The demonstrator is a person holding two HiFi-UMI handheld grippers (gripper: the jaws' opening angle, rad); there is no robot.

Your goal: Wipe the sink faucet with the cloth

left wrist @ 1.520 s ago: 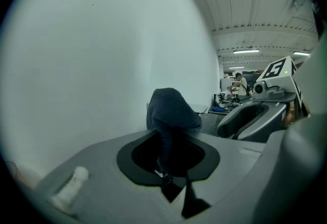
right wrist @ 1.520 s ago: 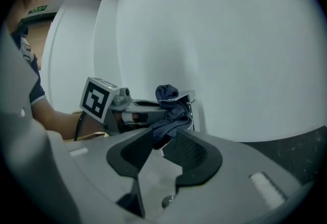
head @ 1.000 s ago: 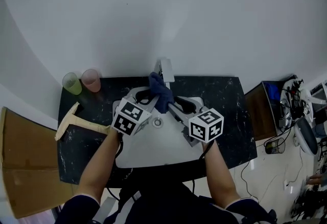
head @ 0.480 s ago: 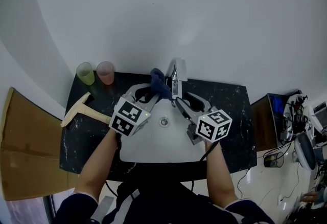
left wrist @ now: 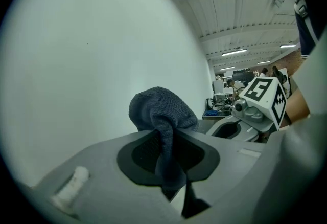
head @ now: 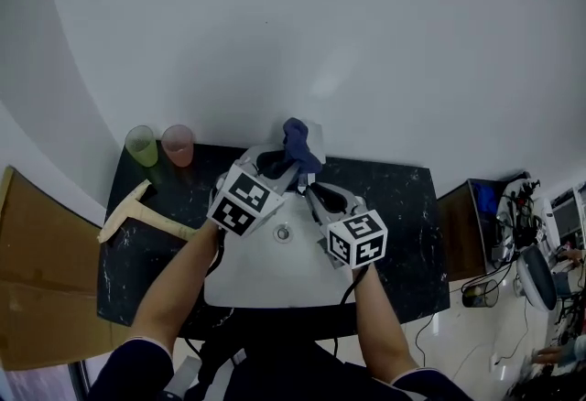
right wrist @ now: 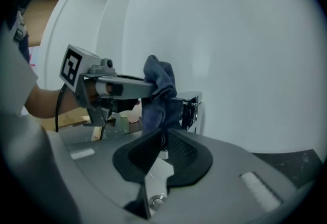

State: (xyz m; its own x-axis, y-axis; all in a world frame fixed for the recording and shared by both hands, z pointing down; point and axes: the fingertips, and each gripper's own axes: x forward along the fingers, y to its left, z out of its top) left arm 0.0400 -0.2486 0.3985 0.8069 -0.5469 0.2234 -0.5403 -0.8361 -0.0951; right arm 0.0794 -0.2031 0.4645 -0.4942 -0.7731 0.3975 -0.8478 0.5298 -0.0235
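Note:
A dark blue cloth [head: 299, 146] is pinched in my left gripper [head: 284, 163], which is shut on it; the cloth bunches above the jaws [left wrist: 162, 110]. The cloth is held over the chrome faucet [right wrist: 192, 108] at the back of the white sink [head: 275, 276], and its tail hangs in front of the spout [right wrist: 156, 105]. My right gripper [head: 316, 192] points at the faucet from the right. Its jaws are closing, and the cloth's lower end sits between the right fingertips [right wrist: 163, 137].
A green cup [head: 142, 146] and a pink cup [head: 177, 144] stand at the back left of the black counter [head: 403, 207]. A wooden mallet [head: 137, 211] lies left of the sink. Cardboard [head: 37, 280] leans at the left; a cart with cables [head: 513, 234] stands at the right.
My left gripper has risen with the cloth from beside the spout to above the faucet. The right gripper stayed beside the faucet.

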